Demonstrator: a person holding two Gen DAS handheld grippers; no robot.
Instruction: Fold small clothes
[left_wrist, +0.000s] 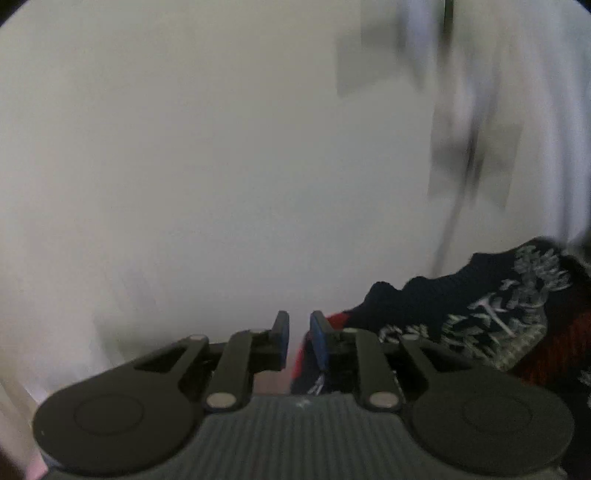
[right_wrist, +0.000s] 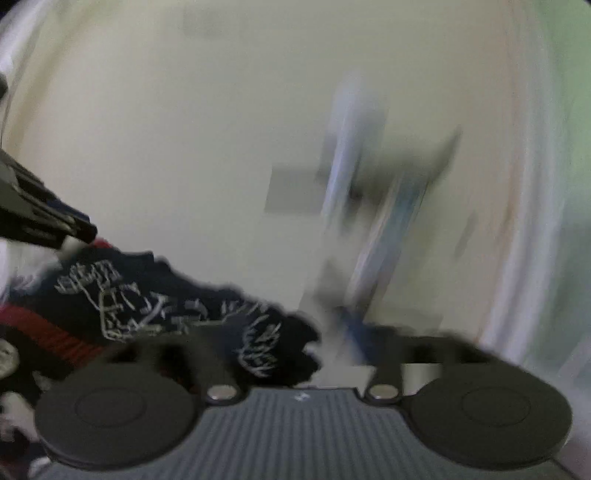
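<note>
The left gripper (left_wrist: 299, 332) has its jaws almost closed with a narrow gap, and I cannot tell if cloth is pinched there. The dark garment (left_wrist: 480, 314) with pale print and red stripes lies just to its right. The right gripper (right_wrist: 332, 332) is too blurred to tell its jaws; the garment (right_wrist: 166, 306) stretches to its left, toward the other gripper.

The garment (left_wrist: 480, 317) beside the left tool (left_wrist: 299, 338) is dark ribbed knit cloth with a red band, the tool matt black plastic with blue pads and bright metal pins, its housing ridged grey.
</note>
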